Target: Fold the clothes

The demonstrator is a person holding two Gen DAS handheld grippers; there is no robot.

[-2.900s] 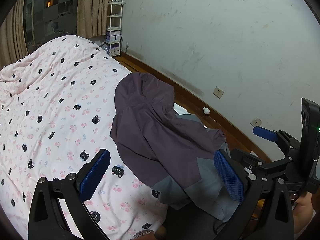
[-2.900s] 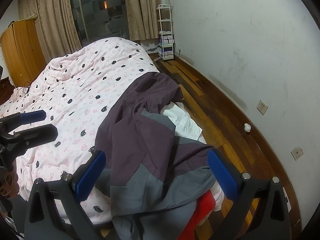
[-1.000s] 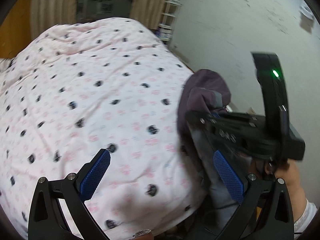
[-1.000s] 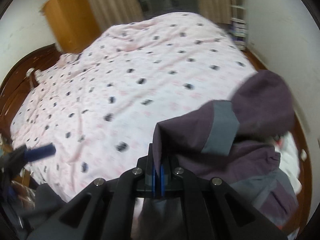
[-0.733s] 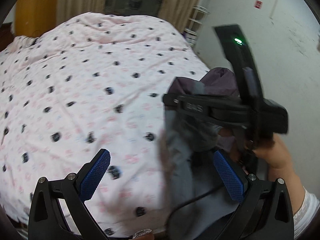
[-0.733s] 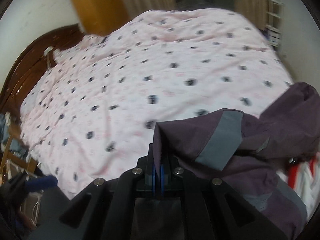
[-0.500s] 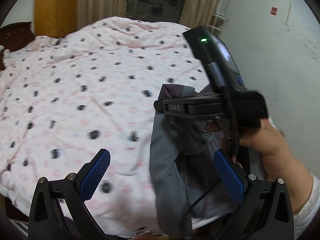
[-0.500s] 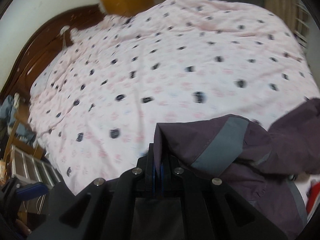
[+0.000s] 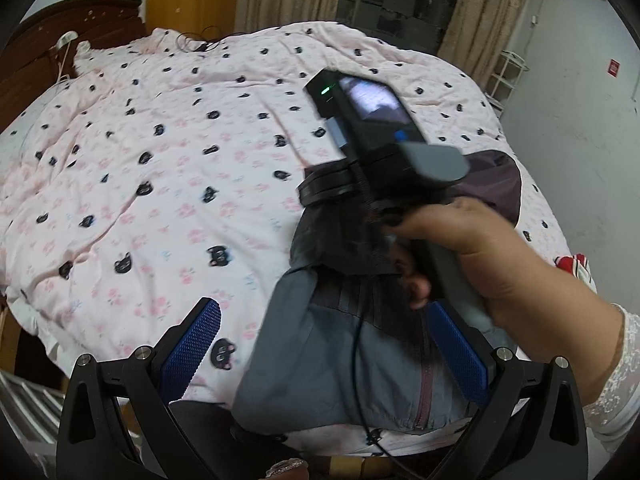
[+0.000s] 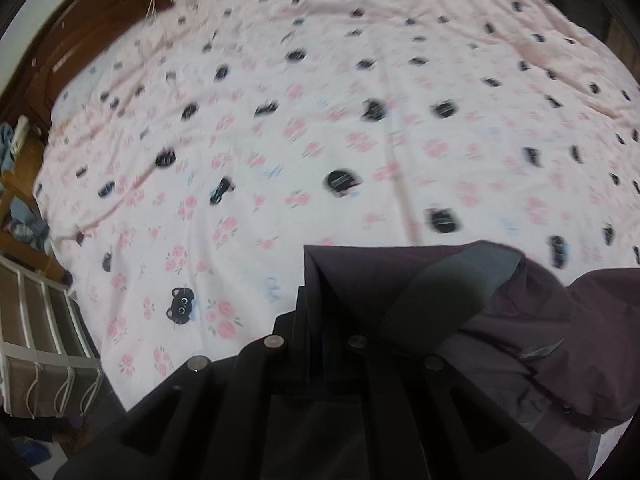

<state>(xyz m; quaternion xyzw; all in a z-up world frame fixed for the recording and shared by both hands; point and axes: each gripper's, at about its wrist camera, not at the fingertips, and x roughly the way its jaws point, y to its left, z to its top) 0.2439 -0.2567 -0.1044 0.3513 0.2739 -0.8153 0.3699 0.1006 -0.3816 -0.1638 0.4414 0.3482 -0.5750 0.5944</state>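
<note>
Since the earliest frame both views have swung from the wall toward the bed's headboard, and the jacket (image 9: 344, 364) has come off its heap at the bed's edge, carried in my right gripper (image 10: 316, 344). That right gripper is clamped on a purple fold of the jacket; its pads are pressed together on the cloth at lower centre of the right wrist view. My left gripper (image 9: 324, 348) stands with its pads apart, holding nothing, the grey panel of the jacket lying between and just beyond them.

Position of the garment: it hangs and drapes at the lower right of both views, over the near edge of the pink cat-print quilt (image 9: 168, 168). Its long axis runs from the clamped fold down toward me. The left gripper is just beside the loose grey part.

Condition: purple and grey fabric, bunched, not flat, zip visible at lower right. Judgement: not yet laid out for folding.
</note>
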